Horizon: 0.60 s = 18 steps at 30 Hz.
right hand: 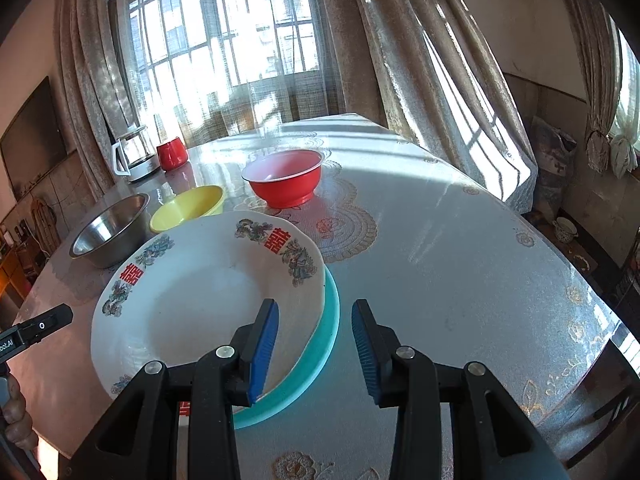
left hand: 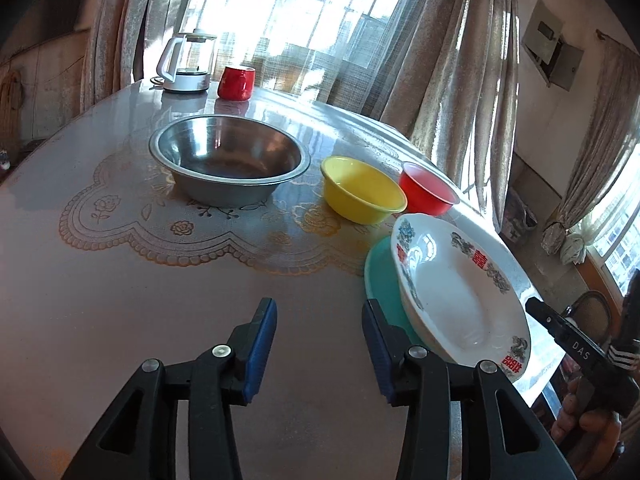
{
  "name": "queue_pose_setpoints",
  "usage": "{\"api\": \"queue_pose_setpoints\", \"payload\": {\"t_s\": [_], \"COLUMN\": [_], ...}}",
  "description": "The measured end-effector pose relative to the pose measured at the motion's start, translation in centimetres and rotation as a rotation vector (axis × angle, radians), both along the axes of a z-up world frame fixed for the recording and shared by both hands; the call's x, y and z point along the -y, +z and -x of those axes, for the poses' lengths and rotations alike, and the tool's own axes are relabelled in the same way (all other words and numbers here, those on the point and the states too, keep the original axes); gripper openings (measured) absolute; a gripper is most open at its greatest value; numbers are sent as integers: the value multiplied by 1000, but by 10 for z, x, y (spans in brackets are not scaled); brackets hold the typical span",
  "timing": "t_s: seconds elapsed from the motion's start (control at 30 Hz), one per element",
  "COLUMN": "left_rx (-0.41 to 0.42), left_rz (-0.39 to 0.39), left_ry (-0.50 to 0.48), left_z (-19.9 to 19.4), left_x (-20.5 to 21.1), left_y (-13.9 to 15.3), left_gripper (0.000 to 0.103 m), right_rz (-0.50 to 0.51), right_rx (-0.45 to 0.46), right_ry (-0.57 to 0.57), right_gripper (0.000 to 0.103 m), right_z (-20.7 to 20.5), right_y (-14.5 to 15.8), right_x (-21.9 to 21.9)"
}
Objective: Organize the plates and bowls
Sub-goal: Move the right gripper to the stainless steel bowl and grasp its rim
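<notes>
Right hand-held gripper (right hand: 315, 350) gapes over dragon-patterned white plate (right hand: 192, 296) atop teal plate (right hand: 326, 340)

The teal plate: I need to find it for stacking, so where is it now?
The teal plate lies on the table directly beneath the white patterned plate, only its edge showing. In the right wrist view it sits between the right tongs, near the yellow bowl.

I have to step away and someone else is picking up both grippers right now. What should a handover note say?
Left gripper: open, empty, over bare table.
Right gripper: open, astride the right rim of the white patterned plate, not gripping.
That plate sits on the teal plate.
Steel bowl, yellow bowl and red bowl stand separately.
Done: the two plates are stacked.
Left: probably nesting the bowls.
</notes>
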<state>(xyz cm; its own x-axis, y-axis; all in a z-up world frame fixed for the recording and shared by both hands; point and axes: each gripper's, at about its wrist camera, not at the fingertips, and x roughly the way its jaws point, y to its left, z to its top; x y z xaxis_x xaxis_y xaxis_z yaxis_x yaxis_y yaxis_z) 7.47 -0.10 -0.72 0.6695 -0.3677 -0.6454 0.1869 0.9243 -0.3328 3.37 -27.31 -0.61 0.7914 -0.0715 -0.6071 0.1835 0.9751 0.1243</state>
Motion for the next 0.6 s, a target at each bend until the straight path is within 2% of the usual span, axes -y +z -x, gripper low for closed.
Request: {"api": "queue_pose_setpoints", "payload": {"t_s": [0.1,0.23,0.5,0.6], "left_rx": [-15,-28,-20,-42], "left_rz": [1,8,3,15], "left_ry": [54,118,196,215], "left_z": [-7,-19,-38,-50], "left_x": [-20,-45,-78,-88], "left_y": [-6,-8,-2,-1], "left_gripper": [50,55,64,66], "right_rz": [2,-55,-204,-242], "right_rx": [39,50,-19,-61], "right_ry": [5,86,317,376], "right_gripper": [42,42,42,42], "right_z": [-2,-16,-57,-74], "right_y": [15,26,22,19], "right_x": [-3,-16,-73,-100]}}
